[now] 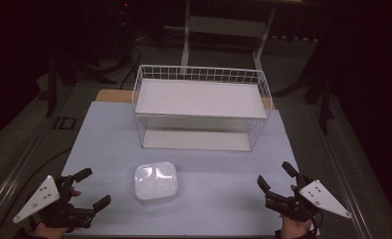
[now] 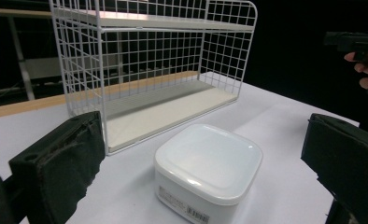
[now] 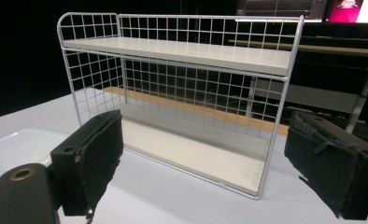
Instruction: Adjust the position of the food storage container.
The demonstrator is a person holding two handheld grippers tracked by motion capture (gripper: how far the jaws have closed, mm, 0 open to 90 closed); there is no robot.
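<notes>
While both grippers are hovering low over the table with jaws spread and nothing between them, the work is sitting at its reach stage, by my reading. The box [image 1: 156, 181] is lying ahead of the left gripper [image 1: 91, 188] and just off its inner jaw, well apart from the right gripper [image 1: 277, 178]. The shelf [image 1: 202, 107] is standing beyond both. Next, the left jaws are needing to straddle the box squarely before pinching it.
</notes>
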